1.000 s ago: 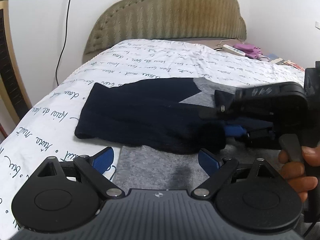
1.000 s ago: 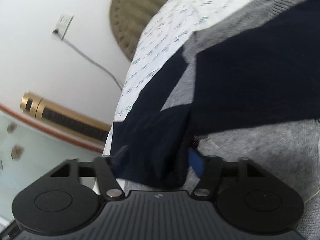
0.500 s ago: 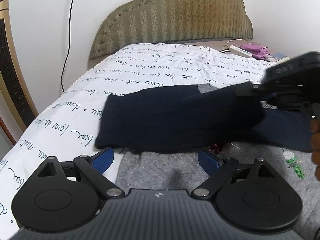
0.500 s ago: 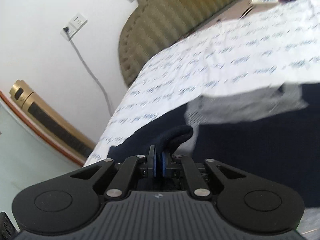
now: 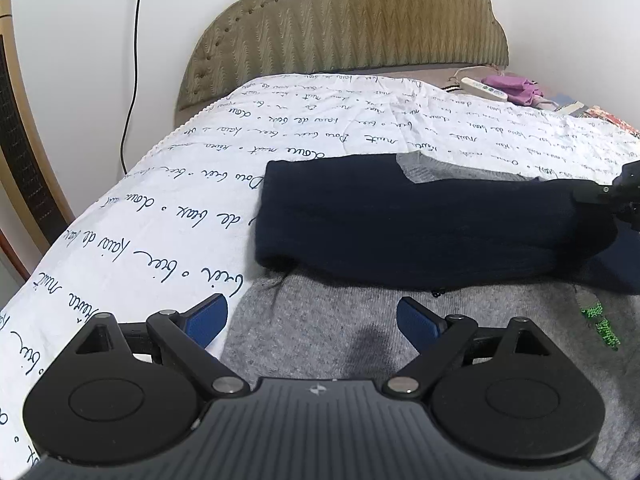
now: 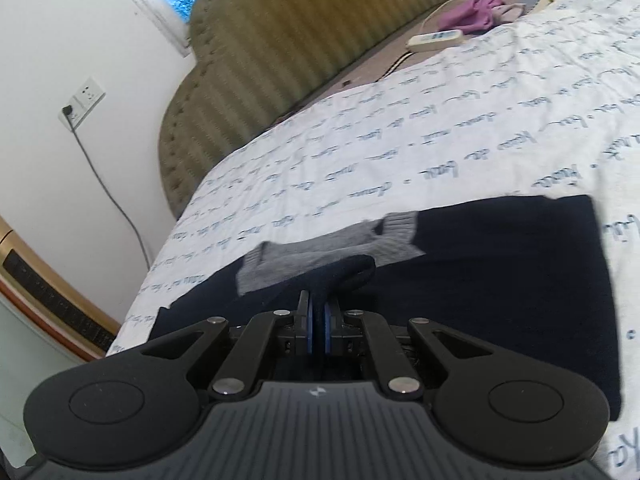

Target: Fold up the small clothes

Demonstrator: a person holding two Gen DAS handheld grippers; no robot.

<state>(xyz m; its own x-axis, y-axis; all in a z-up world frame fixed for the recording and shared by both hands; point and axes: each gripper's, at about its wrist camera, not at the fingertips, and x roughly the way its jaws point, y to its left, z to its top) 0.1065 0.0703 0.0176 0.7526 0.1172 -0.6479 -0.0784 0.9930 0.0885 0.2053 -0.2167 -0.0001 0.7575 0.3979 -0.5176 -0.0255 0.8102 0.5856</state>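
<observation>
A small grey and navy sweater lies on the bed. Its navy sleeve is folded across the body toward the right. My left gripper is open and empty, low over the grey hem, its blue pads apart. My right gripper is shut on the end of the navy sleeve; it shows at the right edge of the left wrist view. The grey collar and the navy body lie beyond it.
The bed has a white sheet with blue script and an olive padded headboard. A white remote and purple cloth lie by the headboard. A cable hangs on the wall at left.
My right gripper closed on the navy sleeve and carried it to the right across the sweater. The left gripper stayed open over the hem.
</observation>
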